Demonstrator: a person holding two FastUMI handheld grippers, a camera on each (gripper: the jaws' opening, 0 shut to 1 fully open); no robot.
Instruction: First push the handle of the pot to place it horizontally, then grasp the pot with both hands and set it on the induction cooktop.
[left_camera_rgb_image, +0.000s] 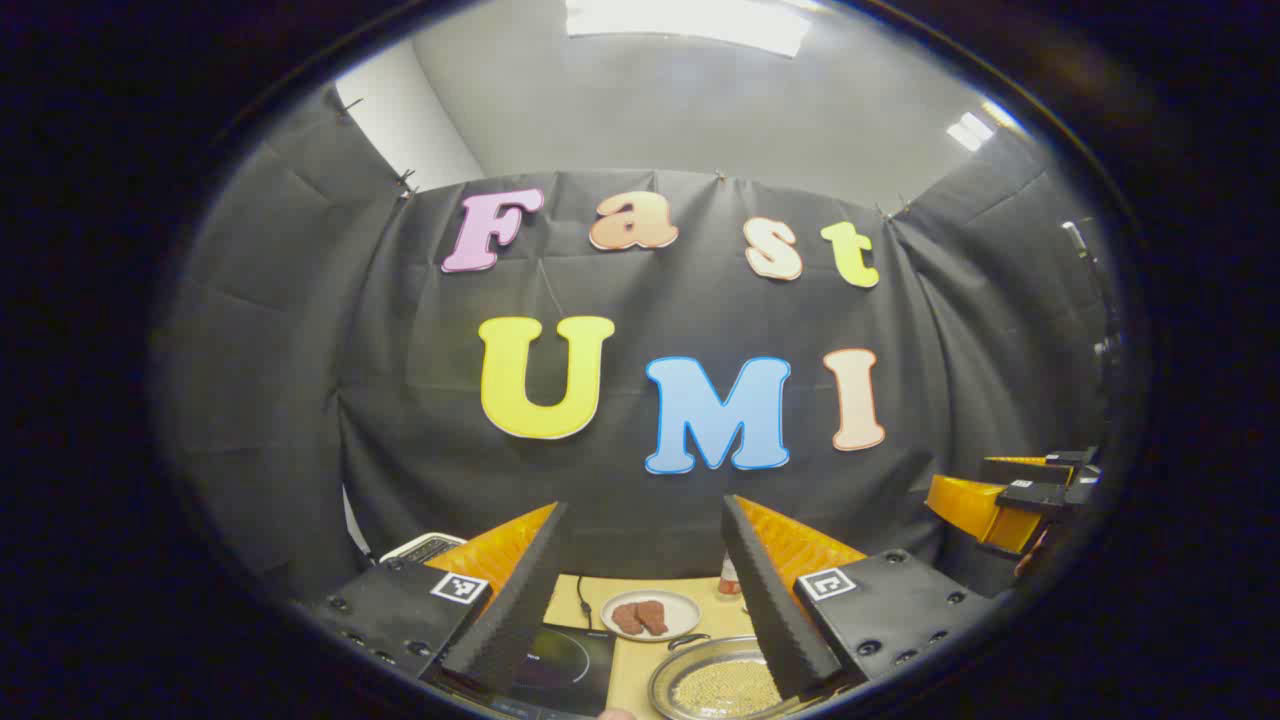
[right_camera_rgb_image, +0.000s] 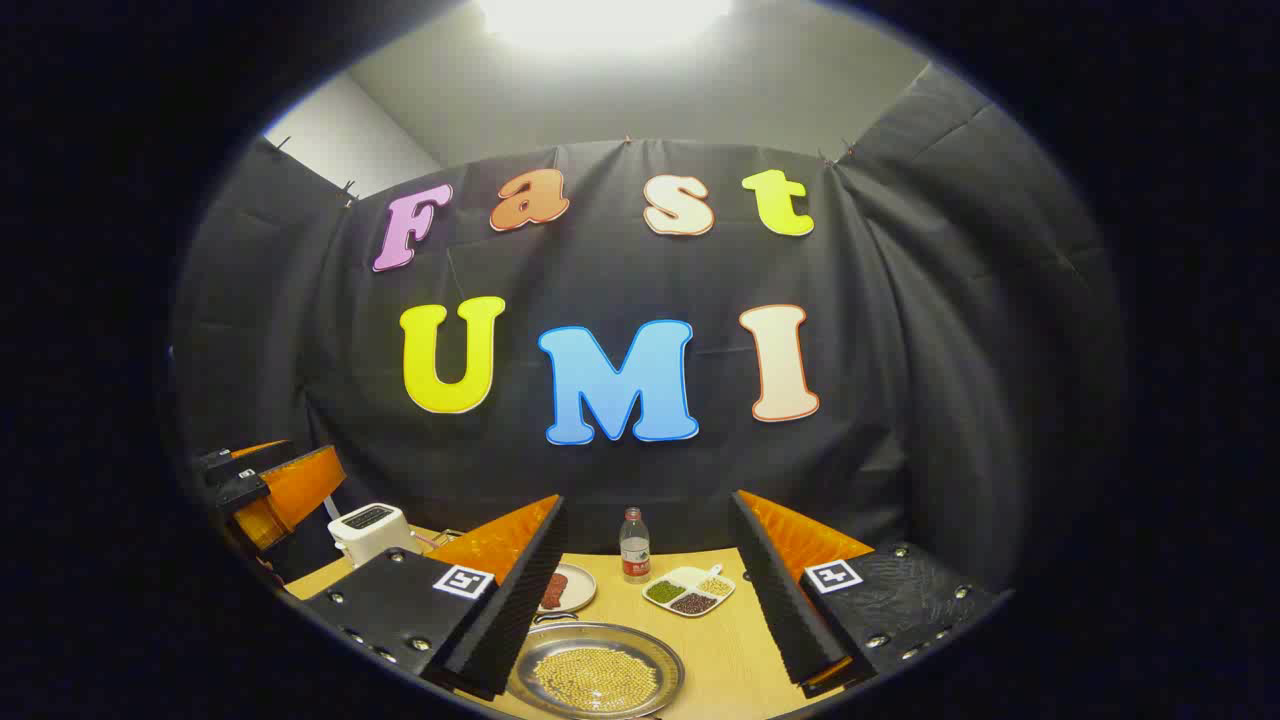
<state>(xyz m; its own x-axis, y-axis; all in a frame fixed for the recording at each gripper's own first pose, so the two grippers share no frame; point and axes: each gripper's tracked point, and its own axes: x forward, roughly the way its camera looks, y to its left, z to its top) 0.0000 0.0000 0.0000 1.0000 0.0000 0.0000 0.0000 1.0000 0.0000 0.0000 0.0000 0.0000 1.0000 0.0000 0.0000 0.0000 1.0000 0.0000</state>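
Pot not yet touched, both tongs spread wide

Pot (right_camera_rgb_image: 597, 675) sat low between my right gripper (right_camera_rgb_image: 640, 590) fingers, a shallow metal pan with yellowish beads inside, resting on the wooden table (right_camera_rgb_image: 730, 650). From the left gripper (left_camera_rgb_image: 645, 590) it lay just under the right-hand finger (left_camera_rgb_image: 775, 600), while the dark induction cooktop (left_camera_rgb_image: 565, 665) showed beneath the left-hand finger. I held both tongs released, jaws apart, gripping nothing and raised above the table.

I judged the task barely begun: the pot was off the cooktop, beside it, and I could only make out a small loop at the far rim, so I could not tell how its handle lay. Pushing the handle, the two-handed grasp and the transfer all remained.

Beyond the right tongs stood a bottle (right_camera_rgb_image: 634, 545), a divided dish (right_camera_rgb_image: 690, 590) and a toaster (right_camera_rgb_image: 368, 530); beyond the left, a plate (left_camera_rgb_image: 655, 614).
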